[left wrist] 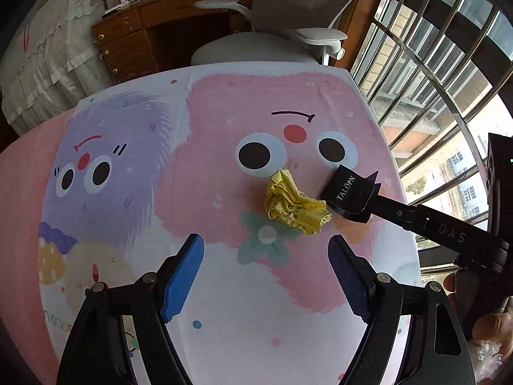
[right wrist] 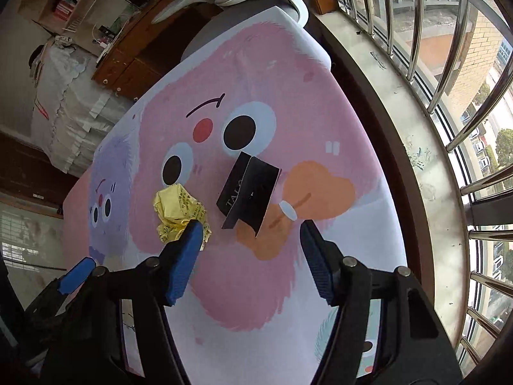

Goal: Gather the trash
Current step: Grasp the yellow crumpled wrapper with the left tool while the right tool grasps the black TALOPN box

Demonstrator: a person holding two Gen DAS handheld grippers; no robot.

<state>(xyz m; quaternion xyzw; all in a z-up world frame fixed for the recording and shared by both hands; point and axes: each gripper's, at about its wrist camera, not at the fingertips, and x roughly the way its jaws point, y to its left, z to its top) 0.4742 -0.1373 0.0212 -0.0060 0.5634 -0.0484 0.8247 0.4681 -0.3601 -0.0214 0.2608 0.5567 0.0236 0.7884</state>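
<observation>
We note a smooth, matt printed cloth (left wrist: 243,304) covering the table. The crumpled yellow wrapper (left wrist: 293,205) looks thin and creased, paper or film, with a slight sheen. The black card (right wrist: 248,192) is folded, stiff paper with a satin finish. The left gripper (left wrist: 266,250) and right gripper (right wrist: 251,234) have ribbed blue pads (left wrist: 182,277), apparently rubbery, on matt black plastic arms with metal pivots. The window bars (right wrist: 416,32) are glossy polished metal. The desk (left wrist: 134,35) is varnished wood.
</observation>
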